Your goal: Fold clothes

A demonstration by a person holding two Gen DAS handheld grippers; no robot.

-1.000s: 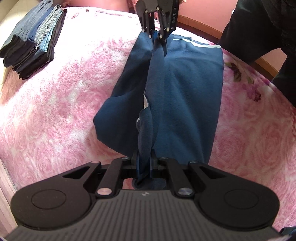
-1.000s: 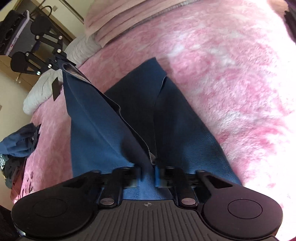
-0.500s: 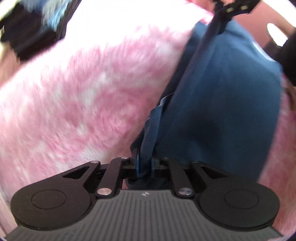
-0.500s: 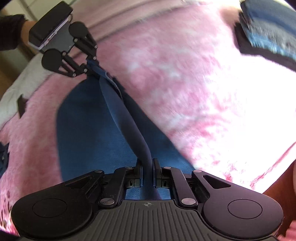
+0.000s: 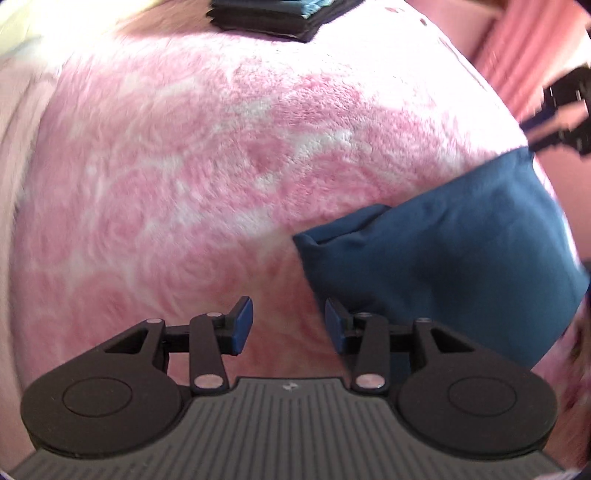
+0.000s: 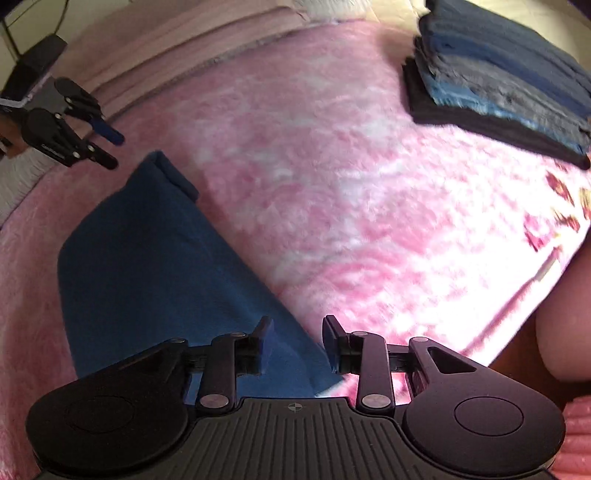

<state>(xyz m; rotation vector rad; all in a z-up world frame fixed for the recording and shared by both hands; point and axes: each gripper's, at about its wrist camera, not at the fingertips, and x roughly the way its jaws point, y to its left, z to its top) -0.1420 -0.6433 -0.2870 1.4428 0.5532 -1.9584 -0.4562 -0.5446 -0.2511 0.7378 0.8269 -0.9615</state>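
Observation:
A folded dark blue garment (image 5: 450, 251) lies flat on the pink fleece blanket (image 5: 207, 155); it also shows in the right wrist view (image 6: 155, 258). My left gripper (image 5: 289, 325) is open and empty, just left of the garment's near corner. My right gripper (image 6: 294, 341) is open and empty, over the garment's near edge. The left gripper also shows at the far left of the right wrist view (image 6: 110, 149), beyond the garment's far corner. The right gripper shows blurred at the right edge of the left wrist view (image 5: 565, 114).
A stack of folded clothes, blue, grey and black, (image 6: 506, 81) sits on the blanket at the far right; it shows at the top of the left wrist view (image 5: 280, 14). A pink pillow or folded bedding (image 6: 177, 48) lies along the far edge.
Both grippers were shut on the blue garment, stretching it between them. They have laid it down folded, opened and let go, and turned toward the bare blanket.

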